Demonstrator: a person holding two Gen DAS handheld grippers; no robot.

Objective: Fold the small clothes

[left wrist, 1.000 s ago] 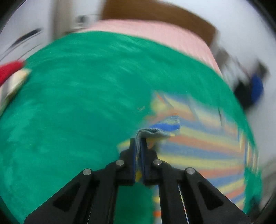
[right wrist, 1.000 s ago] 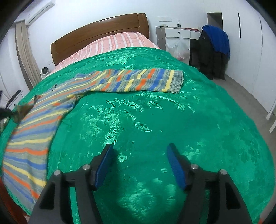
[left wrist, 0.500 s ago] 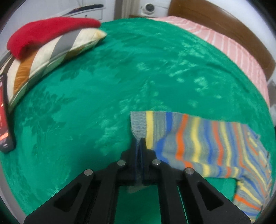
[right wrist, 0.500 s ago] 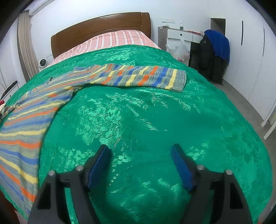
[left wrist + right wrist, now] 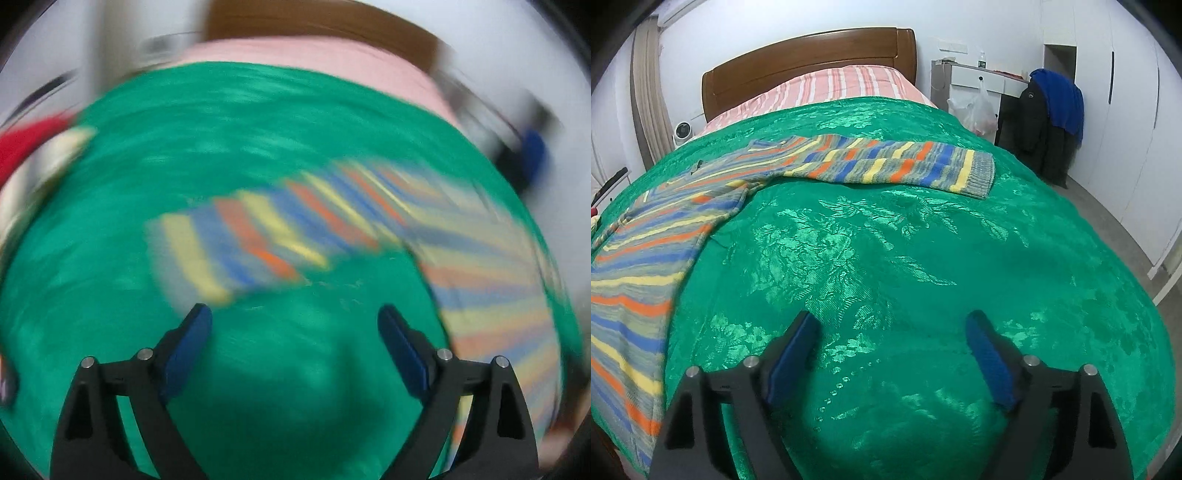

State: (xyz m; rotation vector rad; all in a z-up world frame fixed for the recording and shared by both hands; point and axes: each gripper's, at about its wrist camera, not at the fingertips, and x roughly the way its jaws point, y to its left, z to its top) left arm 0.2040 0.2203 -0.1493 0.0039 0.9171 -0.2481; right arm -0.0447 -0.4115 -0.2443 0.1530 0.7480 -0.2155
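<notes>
A small striped knit sweater (image 5: 646,258) in blue, orange, yellow and grey lies spread on the green bedspread (image 5: 886,258). One sleeve (image 5: 905,166) stretches toward the right in the right wrist view. In the blurred left wrist view the other sleeve (image 5: 240,243) lies flat just beyond my left gripper (image 5: 293,317), whose jaws are opening with only bedspread between them. My right gripper (image 5: 890,325) hovers over bare bedspread well short of its sleeve, jaws opening, nothing between them.
A wooden headboard (image 5: 809,55) and pink striped sheet (image 5: 831,85) are at the far end. A red and striped pillow pile (image 5: 33,155) sits far left. A white cabinet (image 5: 975,77), plastic bag and dark and blue jackets (image 5: 1049,110) stand right of the bed.
My left gripper let go of the sleeve cuff and its jaws spread wide; the sleeve now lies flat on the bedspread. My right gripper's jaws widened a little while staying in place.
</notes>
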